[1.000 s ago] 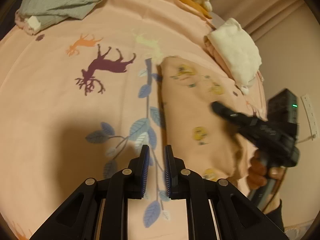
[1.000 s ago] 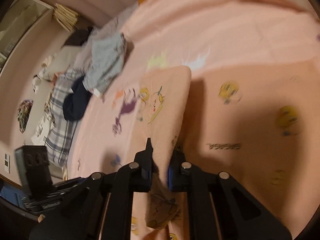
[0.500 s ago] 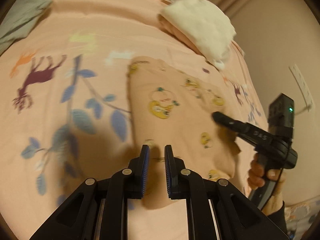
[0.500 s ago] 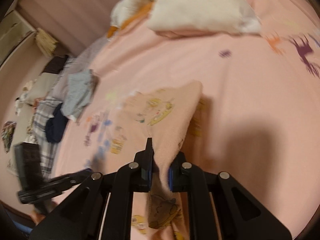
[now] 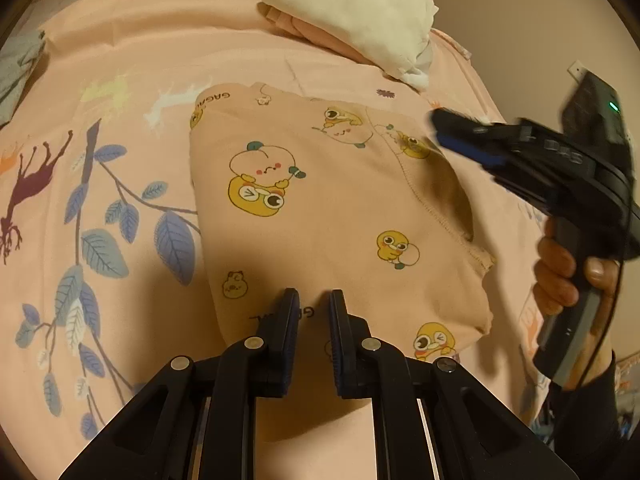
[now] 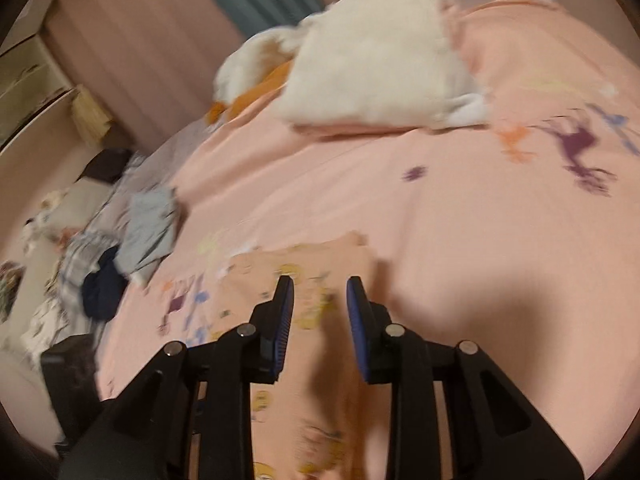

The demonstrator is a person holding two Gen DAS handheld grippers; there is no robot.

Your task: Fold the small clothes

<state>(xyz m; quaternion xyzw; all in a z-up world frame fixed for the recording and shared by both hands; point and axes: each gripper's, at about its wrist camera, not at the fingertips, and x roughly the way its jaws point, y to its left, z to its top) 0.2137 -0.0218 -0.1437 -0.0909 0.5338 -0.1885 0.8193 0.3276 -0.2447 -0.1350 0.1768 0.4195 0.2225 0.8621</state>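
Clothes are partly dealt with. One small peach garment (image 5: 320, 208), printed with yellow ducks, is laid on the bed cover (image 5: 120, 60) just below the white folded pile (image 5: 356, 12), and one side is seen turned over onto the rest, so a first fold is judged done. More folds are probably still needed before it matches that pile. Further along the bed from the pile, a grey piece (image 6: 150, 228) and other loose clothes are left unfolded.

The right tongs (image 6: 320, 312) have just been opening; a clear gap is seen between the blue pads and no cloth is pinched, the garment lying beneath them. The left tongs (image 5: 314, 320) are held nearly closed over the garment's near edge, and nothing is seen gripped between them. The right tongs are carried by a hand (image 5: 568, 276) at the garment's right side.
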